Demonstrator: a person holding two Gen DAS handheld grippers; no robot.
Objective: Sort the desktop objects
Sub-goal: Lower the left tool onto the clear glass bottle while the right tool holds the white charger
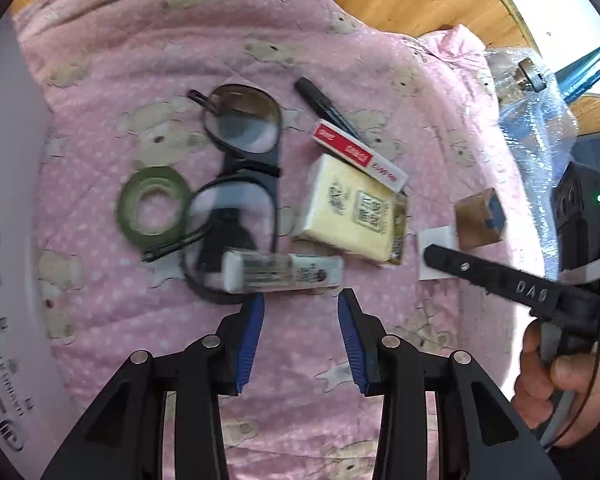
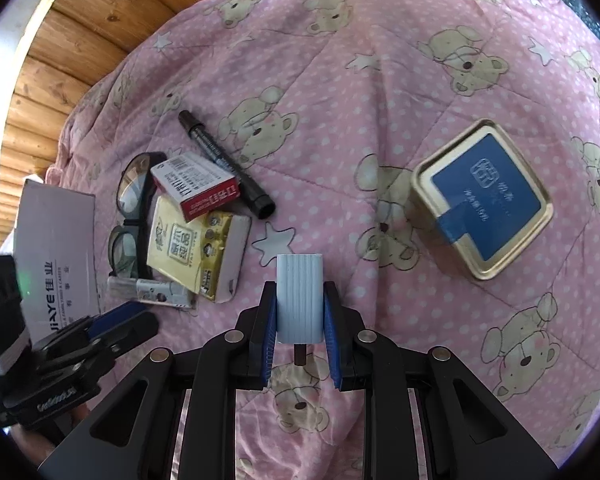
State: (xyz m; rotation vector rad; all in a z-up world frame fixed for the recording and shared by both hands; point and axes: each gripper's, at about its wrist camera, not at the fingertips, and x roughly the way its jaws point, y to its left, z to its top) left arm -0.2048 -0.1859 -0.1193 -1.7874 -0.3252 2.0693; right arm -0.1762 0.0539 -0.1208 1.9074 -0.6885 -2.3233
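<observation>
Clamping a pale blue ribbed block (image 2: 300, 296) between its blue pads (image 2: 269, 344), the right gripper (image 2: 300, 316) hangs over a pink bear-print quilt (image 2: 380, 60) during a desktop sorting job. The left gripper (image 1: 301, 340) hovers with its jaws spread and nothing between them, just short of a white tube (image 1: 284, 272) at the near edge of the clutter.

That clutter lies in one heap: black-framed glasses (image 1: 240, 120), a green tape roll (image 1: 152, 208), a cream tissue pack (image 1: 352, 208), a red-and-white box (image 1: 360, 154) and a black marker (image 1: 320, 100), several touching or overlapping. A gold-rimmed tin with a blue top (image 2: 482, 200) sits well apart to the right, probably the sorting destination.

The risks look plain. The block is gripped near its lower half and could tip or slide out if the pads ease mid-carry. The soft, rumpled quilt offers no firm footing for anything set down. Reaching for the tube, the left fingers could catch the glasses' temple arm lying against it and drag the frame along.

What the block is cannot be told; a dark stub (image 2: 300, 356) shows beneath it. Both views are smeared with motion blur. A white printed carton (image 2: 56, 240) is cut off at the left edge, and a bubble-wrapped object (image 1: 536, 92) beyond the quilt stays unclear.
</observation>
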